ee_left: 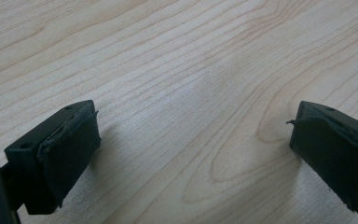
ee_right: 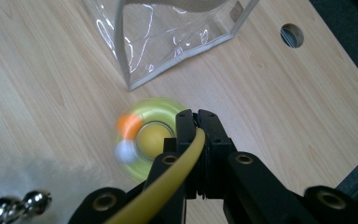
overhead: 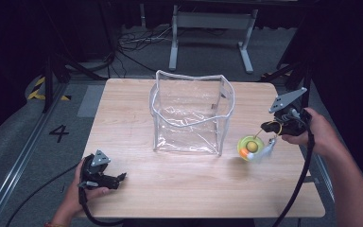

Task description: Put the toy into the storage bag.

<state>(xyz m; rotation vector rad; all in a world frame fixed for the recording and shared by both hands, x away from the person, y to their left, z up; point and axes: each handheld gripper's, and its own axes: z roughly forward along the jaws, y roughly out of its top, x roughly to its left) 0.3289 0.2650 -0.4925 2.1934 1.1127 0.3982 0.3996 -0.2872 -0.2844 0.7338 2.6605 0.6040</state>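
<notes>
While left gripper [overhead: 122, 178] fingers gape, right gripper [ee_right: 196, 122] fingers clamp one yellow cord [ee_right: 177, 175] beside one clear bag [overhead: 189, 113].

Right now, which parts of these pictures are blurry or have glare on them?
In the right gripper view, the yellow-green ring toy is smeared by motion blur, and glare streaks the clear bag. In the high view the toy is also soft. In the left gripper view, a pale sheen lies on the table between sharply focused jaws.
</notes>
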